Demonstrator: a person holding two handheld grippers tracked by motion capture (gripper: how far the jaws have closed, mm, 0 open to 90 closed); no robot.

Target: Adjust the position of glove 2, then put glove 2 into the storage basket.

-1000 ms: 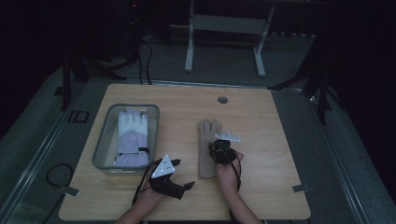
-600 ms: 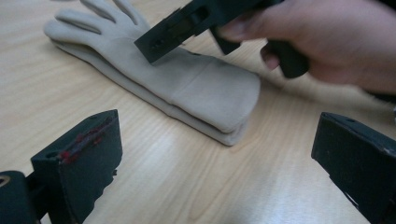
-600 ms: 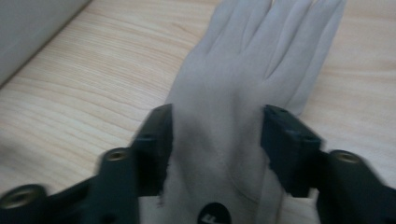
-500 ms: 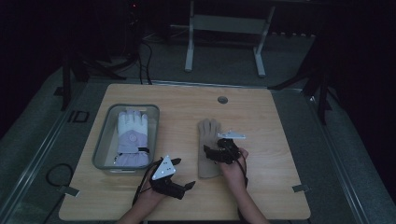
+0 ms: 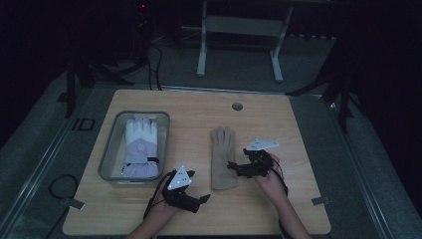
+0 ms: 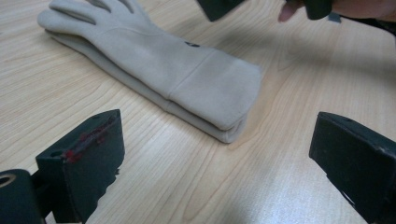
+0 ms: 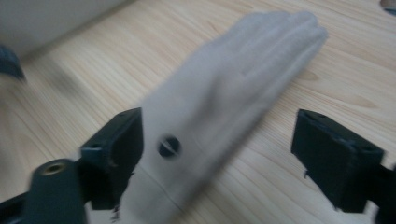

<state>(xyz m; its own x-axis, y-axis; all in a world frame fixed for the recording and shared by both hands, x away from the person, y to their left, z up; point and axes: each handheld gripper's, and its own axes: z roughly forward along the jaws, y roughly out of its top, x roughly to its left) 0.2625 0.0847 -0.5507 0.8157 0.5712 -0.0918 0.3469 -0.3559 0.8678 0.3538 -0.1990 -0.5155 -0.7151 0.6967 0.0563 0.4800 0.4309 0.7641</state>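
Now right tool (image 5: 234,167) gapes beside beige glove (image 5: 223,157).

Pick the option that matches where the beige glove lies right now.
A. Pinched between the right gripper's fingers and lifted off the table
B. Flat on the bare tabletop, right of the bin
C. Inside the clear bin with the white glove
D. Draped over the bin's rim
B. The beige glove lies flat on the wooden table, apart from the clear bin that holds the white glove; the right gripper is open beside it, gripping nothing.
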